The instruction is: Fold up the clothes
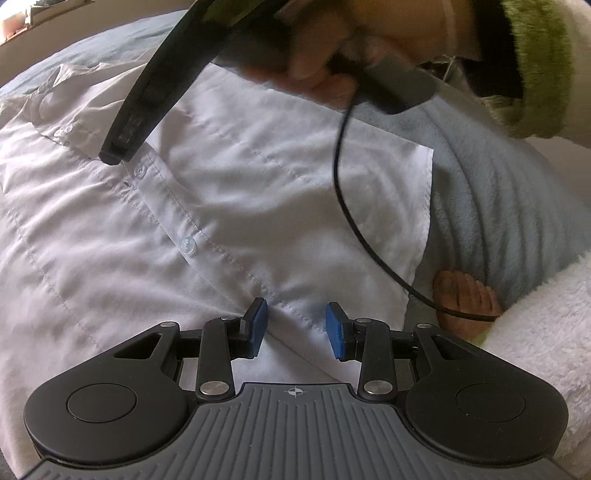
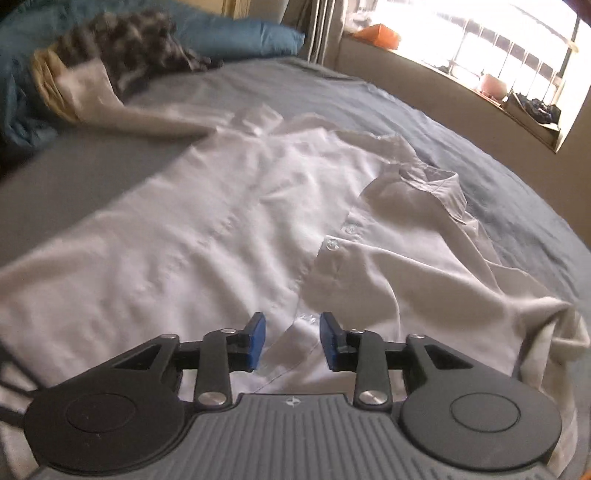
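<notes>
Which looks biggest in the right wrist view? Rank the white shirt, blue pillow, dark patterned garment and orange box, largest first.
1. white shirt
2. blue pillow and dark patterned garment: they look alike, so no ranking between them
3. orange box

The shirt lies nearest the camera, which enlarges it.

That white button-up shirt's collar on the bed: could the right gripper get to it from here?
Probably yes. The white button-up shirt's collar lies uncovered ahead of the open right gripper, with only flat shirt fabric between them.
</notes>
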A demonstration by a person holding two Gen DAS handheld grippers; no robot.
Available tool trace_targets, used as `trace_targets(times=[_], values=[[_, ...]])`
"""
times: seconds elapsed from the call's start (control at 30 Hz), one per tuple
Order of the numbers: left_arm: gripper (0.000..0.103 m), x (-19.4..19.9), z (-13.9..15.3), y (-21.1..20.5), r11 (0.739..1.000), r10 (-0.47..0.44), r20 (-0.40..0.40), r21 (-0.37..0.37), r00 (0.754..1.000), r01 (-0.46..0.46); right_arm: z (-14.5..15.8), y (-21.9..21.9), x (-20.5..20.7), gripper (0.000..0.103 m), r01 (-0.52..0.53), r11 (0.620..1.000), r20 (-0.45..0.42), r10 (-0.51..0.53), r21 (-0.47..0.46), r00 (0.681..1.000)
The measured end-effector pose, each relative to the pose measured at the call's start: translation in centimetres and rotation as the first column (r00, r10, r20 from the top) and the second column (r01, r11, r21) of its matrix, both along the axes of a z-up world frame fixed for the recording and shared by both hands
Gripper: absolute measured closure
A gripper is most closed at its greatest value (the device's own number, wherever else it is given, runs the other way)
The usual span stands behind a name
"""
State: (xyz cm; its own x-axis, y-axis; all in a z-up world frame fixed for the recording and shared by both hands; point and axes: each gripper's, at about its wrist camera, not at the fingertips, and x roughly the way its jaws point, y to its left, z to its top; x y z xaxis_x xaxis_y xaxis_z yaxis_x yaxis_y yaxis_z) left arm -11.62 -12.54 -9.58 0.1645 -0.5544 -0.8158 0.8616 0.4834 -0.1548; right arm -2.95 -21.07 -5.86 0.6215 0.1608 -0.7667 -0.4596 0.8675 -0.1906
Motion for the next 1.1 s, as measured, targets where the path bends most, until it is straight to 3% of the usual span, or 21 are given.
trace_targets(times=[0.07,0.1,0.17,0.4,0.7,0.83,0.93,1.1], values=[[0.069,0.1,0.0,0.1,1.0,-0.001,-0.003,-0.007,1.0,0.001,-1.0,0.1,1.1,0.087,0.026,0.999,-0.017,-0.027,-0.028,0.999],[0.069,0.1,0.0,0.1,1.0,-0.002,-0.004,-0.01,1.0,0.002,-1.3,-0.2,1.6,0.095,0.045,0.999,-0.034,-0.046,-0.022,0.998],[0.069,0.4,0.0,0.3,1.0,-0.004,-0.009,-0.018,1.0,0.003,-1.2,-0.9,2.0,0.101,0.087,0.996,-0.052,-0.086,0.028,0.995],[0.069,0.9,0.1,0.4,1.0,-0.003,-0.026,-0.03,1.0,0.002,0.2,-3.6,2.4,0.103,0.183,0.925,-0.107,-0.156,0.334,0.982],[0.068,0.7,0.0,0.1,1.0,-0.001,-0.021,-0.028,1.0,0.0,-3.2,-3.4,4.4,0.097,0.199,0.885,-0.184,-0.132,0.42,0.974],[0.068,0.7,0.1,0.1,1.0,-0.005,-0.023,-0.026,1.0,0.005,-1.4,-5.5,4.3,0.07,0.246,0.811,-0.215,-0.152,0.53,0.965],[0.068,0.9,0.4,0.5,1.0,-0.006,-0.045,-0.021,0.999,0.005,0.2,-8.1,4.0,0.069,0.29,0.729,-0.231,-0.184,0.62,0.955],[0.068,1.8,1.5,2.1,0.999,0.01,-0.095,-0.033,0.995,-0.014,2.9,-12.3,4.5,0.069,0.372,0.623,-0.268,-0.258,0.688,0.928]])
